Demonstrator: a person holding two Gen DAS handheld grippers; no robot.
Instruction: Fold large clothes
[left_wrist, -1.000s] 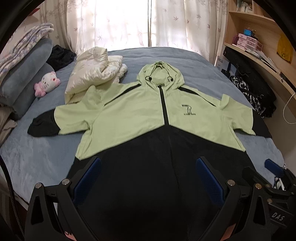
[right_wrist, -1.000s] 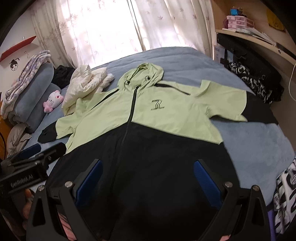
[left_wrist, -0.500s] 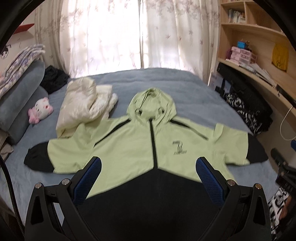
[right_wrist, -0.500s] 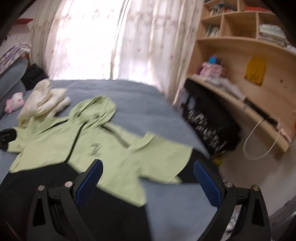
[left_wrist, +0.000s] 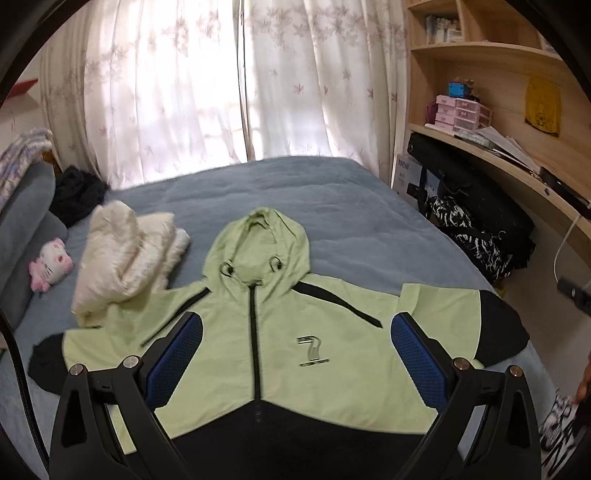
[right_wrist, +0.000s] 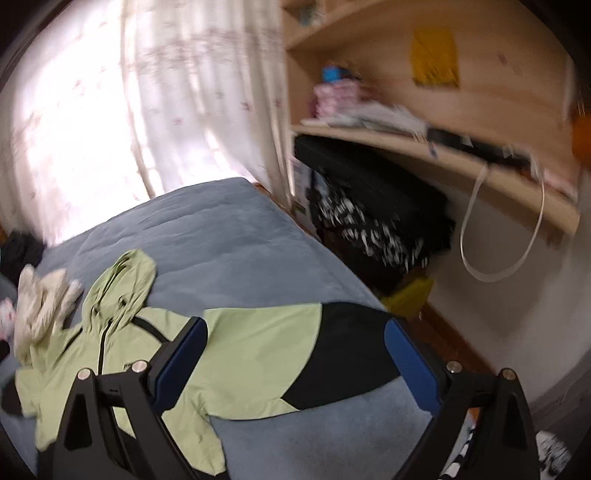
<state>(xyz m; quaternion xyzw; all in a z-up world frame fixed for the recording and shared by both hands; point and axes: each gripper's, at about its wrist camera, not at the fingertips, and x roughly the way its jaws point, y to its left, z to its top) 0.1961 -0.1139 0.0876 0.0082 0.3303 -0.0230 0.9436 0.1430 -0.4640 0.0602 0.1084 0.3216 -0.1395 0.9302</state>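
A light green and black hooded jacket (left_wrist: 332, 354) lies flat, front up and zipped, on the blue-grey bed (left_wrist: 295, 192), sleeves spread to both sides. My left gripper (left_wrist: 295, 354) hovers open above its chest, holding nothing. In the right wrist view the same jacket (right_wrist: 236, 354) shows from the side, its right sleeve with a black cuff (right_wrist: 347, 347) stretched toward the bed's edge. My right gripper (right_wrist: 295, 362) is open above that sleeve, empty. The jacket's black hem is partly hidden behind the left gripper's body.
A crumpled cream jacket (left_wrist: 125, 258) lies beside the hood on the left, with a pink plush toy (left_wrist: 51, 264) and grey pillows (left_wrist: 22, 221) beyond. Dark bags (right_wrist: 369, 206) sit under a curved wooden shelf (right_wrist: 480, 162) right of the bed. Curtains (left_wrist: 221, 81) hang behind.
Both grippers have risen and pulled back from the jacket's hem. The right gripper has swung to the right, now facing the right sleeve and the shelf. Both stay open.
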